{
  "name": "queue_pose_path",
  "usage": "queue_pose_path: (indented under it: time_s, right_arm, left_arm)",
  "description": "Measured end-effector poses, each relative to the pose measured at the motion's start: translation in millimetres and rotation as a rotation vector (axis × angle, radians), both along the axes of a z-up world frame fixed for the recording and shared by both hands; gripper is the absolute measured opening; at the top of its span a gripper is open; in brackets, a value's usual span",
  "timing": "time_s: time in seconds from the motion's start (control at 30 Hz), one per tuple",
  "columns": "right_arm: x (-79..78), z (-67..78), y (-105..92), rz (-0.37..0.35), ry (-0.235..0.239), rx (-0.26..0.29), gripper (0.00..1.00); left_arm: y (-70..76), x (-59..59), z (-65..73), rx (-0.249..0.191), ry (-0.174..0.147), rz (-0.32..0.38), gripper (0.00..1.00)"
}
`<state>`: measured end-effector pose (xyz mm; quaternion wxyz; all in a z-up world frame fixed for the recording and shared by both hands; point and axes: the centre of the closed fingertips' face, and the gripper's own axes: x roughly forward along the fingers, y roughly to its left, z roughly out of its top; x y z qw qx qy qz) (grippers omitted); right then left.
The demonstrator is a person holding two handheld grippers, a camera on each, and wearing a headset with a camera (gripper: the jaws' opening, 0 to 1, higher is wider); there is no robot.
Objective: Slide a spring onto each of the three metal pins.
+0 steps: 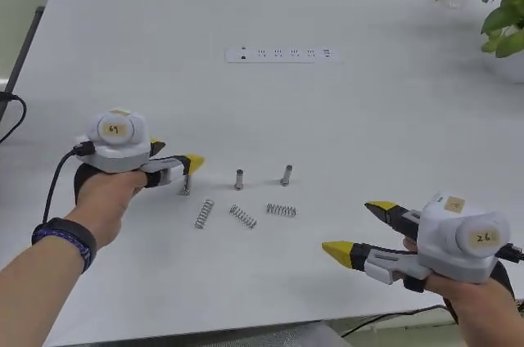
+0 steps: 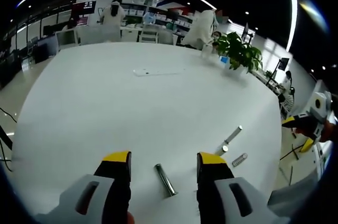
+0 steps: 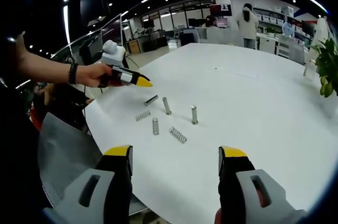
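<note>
Our left tongs point(image 2: 164, 157) are spread, with the leftmost pin point(image 2: 165, 179) between the jaws but not pinched. In the right gripper view that pin looks tilted, though we cannot tell for sure. The middle pin point(image 1: 239, 179) and the right pin point(image 1: 286, 174) stand upright on the desk point(image 1: 344, 118). The left spring point(image 1: 203, 214), middle spring point(image 1: 242, 216) and right spring point(image 1: 281, 210) lie loose just in front of the pins, and none is on a pin. Our right tongs point(image 1: 360, 228) hang spread and empty, well apart from the springs. We judge the step to be steadying the leftmost pin. We should close low on its shaft, leaving the top free, then pinch a spring near one end and line it up with the pin.
</note>
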<state>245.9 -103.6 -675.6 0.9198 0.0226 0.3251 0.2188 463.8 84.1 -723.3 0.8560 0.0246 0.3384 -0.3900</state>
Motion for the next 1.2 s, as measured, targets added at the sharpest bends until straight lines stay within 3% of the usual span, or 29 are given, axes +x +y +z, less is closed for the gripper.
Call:
queue_pose_path:
  time_s: [0.47, 0.63, 0.8, 0.97, 1.2]
  right_arm:
    - [3.1, -1.9, -1.1, 0.002, 0.008, -0.001, 0.64]
    - [3.7, -3.0, -2.2, 0.001, 0.012, 0.0, 0.64]
    - [3.0, -5.0, -2.7, 0.003, 0.019, -0.004, 0.63]
    - [1.2, -8.0, -3.2, 0.008, 0.03, -0.008, 0.63]
    - [1.1, -10.2, -3.8, 0.016, 0.038, -0.017, 0.63]
  left_arm:
    - [-2.9, 3.4, -19.6, 0.025, 0.043, 0.018, 0.36]
    - [-2.7, 5.3, -26.6, 0.016, 0.065, 0.045, 0.32]
    - [-2.9, 1.7, -39.0, 0.036, 0.09, 0.049, 0.28]
    - [-4.1, -3.9, -46.8, 0.028, 0.117, 0.054, 0.26]
    - [-4.3, -7.6, -53.4, 0.046, 0.133, 0.051, 0.21]
